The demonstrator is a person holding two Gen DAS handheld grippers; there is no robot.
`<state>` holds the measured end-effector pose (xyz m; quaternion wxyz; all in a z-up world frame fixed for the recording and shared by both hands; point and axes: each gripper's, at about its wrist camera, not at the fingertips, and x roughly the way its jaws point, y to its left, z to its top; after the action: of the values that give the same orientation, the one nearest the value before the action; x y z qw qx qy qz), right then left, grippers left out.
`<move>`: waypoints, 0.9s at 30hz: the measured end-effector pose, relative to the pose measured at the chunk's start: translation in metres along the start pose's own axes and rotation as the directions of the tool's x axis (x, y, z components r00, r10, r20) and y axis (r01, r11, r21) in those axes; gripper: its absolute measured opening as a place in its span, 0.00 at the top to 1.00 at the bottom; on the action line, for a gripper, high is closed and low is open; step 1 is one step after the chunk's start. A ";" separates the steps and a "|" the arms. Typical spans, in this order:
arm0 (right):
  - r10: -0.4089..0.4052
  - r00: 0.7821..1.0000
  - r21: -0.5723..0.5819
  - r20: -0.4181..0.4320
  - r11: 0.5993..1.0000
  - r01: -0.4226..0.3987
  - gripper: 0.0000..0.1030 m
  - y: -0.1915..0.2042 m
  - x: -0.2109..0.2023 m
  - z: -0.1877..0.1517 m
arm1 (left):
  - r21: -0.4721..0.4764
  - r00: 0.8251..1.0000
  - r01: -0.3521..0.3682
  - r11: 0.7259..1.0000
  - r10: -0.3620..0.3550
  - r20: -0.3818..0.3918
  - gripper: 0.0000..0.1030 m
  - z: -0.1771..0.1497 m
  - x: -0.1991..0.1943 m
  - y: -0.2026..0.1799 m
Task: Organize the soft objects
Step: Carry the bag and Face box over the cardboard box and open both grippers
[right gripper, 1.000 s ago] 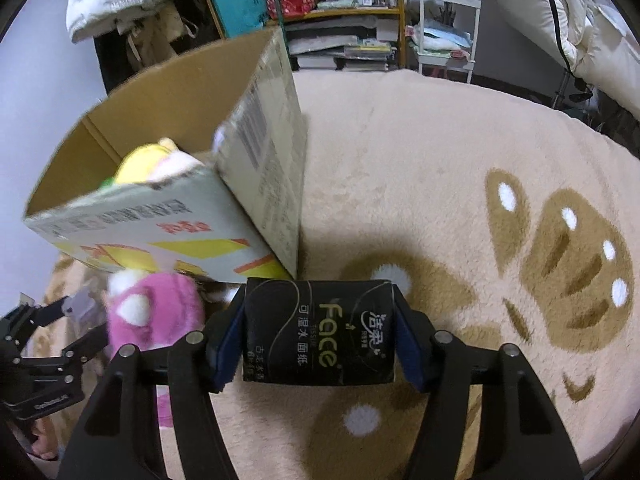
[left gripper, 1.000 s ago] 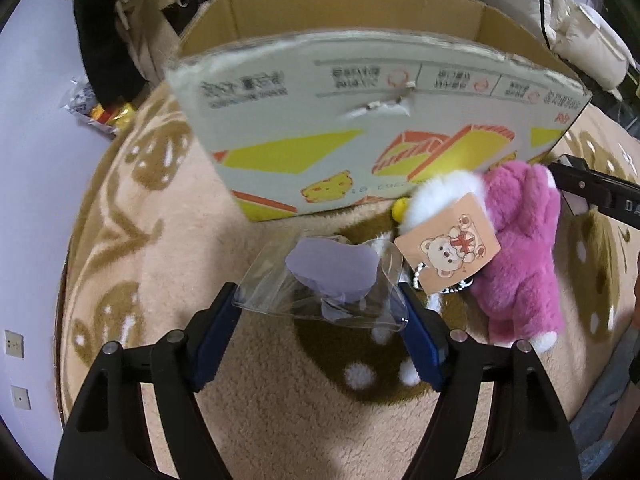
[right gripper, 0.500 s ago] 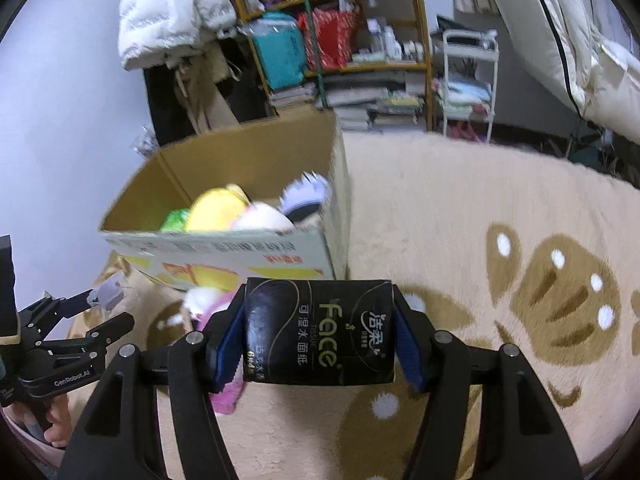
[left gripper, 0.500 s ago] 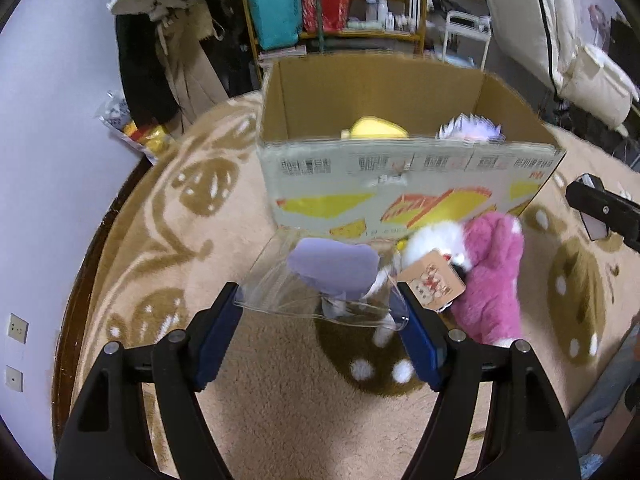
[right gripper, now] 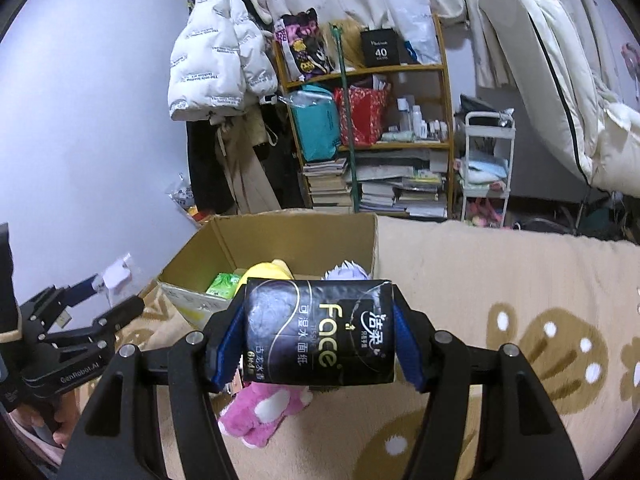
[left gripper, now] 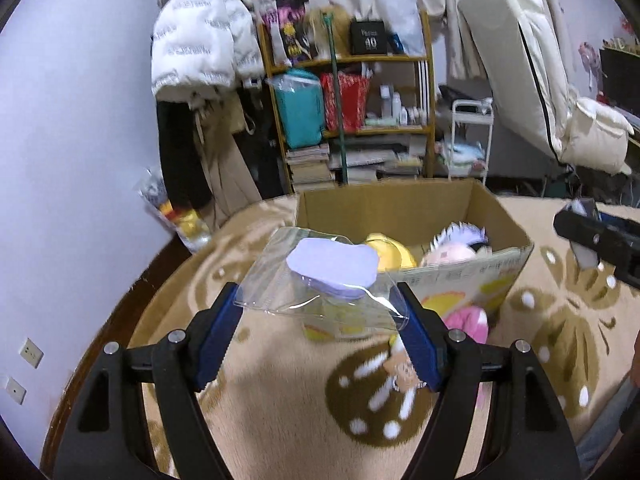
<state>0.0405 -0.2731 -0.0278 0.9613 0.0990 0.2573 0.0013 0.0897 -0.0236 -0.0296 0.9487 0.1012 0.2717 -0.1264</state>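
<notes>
My left gripper [left gripper: 322, 330] is shut on a clear plastic bag with a lilac soft pad [left gripper: 332, 268] inside, held in the air in front of an open cardboard box [left gripper: 404, 204]. My right gripper [right gripper: 318, 346] is shut on a black tissue pack [right gripper: 318, 332] marked "Face", raised near the same box [right gripper: 296, 236]. Inside the box lie a yellow plush [left gripper: 390, 254], a purple-haired plush [left gripper: 460, 240] and a green pack [right gripper: 224, 282]. A pink plush [right gripper: 266, 408] lies on the carpet by the box's front; it also shows in the left wrist view [left gripper: 466, 320].
The box stands on a beige carpet [right gripper: 500, 280] with brown paw prints. Behind it are a cluttered wooden shelf [right gripper: 372, 136], hanging coats [right gripper: 216, 72], a white trolley [right gripper: 486, 168] and a leaning mattress [right gripper: 560, 68]. A tagged keychain [left gripper: 402, 368] lies beside the pink plush.
Both grippers have risen and tilted up, each still holding its item. The box now sits lower in view with its inside showing, and the room behind has come into sight.
</notes>
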 end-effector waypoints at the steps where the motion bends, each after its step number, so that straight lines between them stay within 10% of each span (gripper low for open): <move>1: 0.001 1.000 -0.005 0.008 1.000 -0.001 0.34 0.000 -0.001 0.001 | -0.007 1.000 -0.004 1.000 0.004 0.019 0.27 0.003 -0.002 0.001; 11: -0.016 0.990 -0.067 0.142 0.997 0.025 0.34 0.013 -0.010 0.021 | -0.004 0.994 -0.006 1.000 0.007 0.108 0.27 0.031 -0.005 0.003; 27: -0.049 0.990 -0.113 0.133 0.992 0.064 0.34 0.016 0.036 0.034 | 0.041 0.993 -0.036 0.998 0.031 0.113 0.27 0.048 0.040 -0.002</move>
<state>0.0895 -0.2619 -0.0133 0.9798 0.0353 0.1962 -0.0174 0.1457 -0.0450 -0.0111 0.9620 0.1190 0.2135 -0.1217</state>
